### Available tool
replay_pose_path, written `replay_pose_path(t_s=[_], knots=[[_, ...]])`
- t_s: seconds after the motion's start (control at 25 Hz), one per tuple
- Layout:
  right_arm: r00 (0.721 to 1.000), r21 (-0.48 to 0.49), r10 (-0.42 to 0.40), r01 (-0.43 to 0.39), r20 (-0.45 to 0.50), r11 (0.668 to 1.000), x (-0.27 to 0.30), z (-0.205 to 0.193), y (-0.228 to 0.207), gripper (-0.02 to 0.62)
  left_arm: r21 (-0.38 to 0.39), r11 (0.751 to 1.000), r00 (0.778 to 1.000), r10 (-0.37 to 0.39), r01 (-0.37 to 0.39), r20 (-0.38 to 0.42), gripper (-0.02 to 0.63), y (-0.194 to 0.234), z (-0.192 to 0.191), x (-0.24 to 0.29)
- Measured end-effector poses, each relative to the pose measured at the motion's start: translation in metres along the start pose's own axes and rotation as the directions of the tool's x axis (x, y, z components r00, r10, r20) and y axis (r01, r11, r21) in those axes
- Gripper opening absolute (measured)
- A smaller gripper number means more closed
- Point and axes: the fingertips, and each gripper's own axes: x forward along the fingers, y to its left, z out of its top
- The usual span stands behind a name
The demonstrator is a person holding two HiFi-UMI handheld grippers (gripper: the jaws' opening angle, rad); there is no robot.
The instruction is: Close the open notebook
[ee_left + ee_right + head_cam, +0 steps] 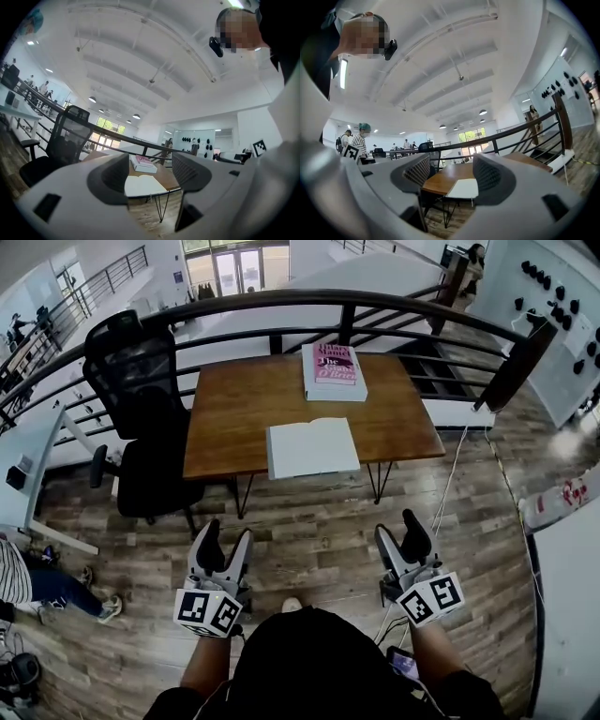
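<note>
So the open white-paged notebook [312, 447] is lying flat right at the near edge of the brown wooden table with thin black hairpin legs [234, 399], pages up. Further back on the same table, close to the dark curved metal railing [281, 306], sits a thick white book with a pink cover [333, 371], well apart from the notebook. A black mesh office chair [141, 409] is parked at the table's left side. The person is standing back over the grey-brown plank floor [319, 531], well short of the table. The left gripper [225, 535] and right gripper [398, 531] are both pointing level at it, jaws spread apart and gripping nothing.
</note>
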Motion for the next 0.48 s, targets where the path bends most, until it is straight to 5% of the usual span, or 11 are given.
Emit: replay_pose_path(t_s=[0.48], knots=[[0.998,-0.013,0.045,-0.046,-0.048,0.999,0.049,-0.013,-0.006,0.268,-0.008,1.000,0.999,0.028,-0.028,-0.025,0.291,0.032,-0.004,0.031]])
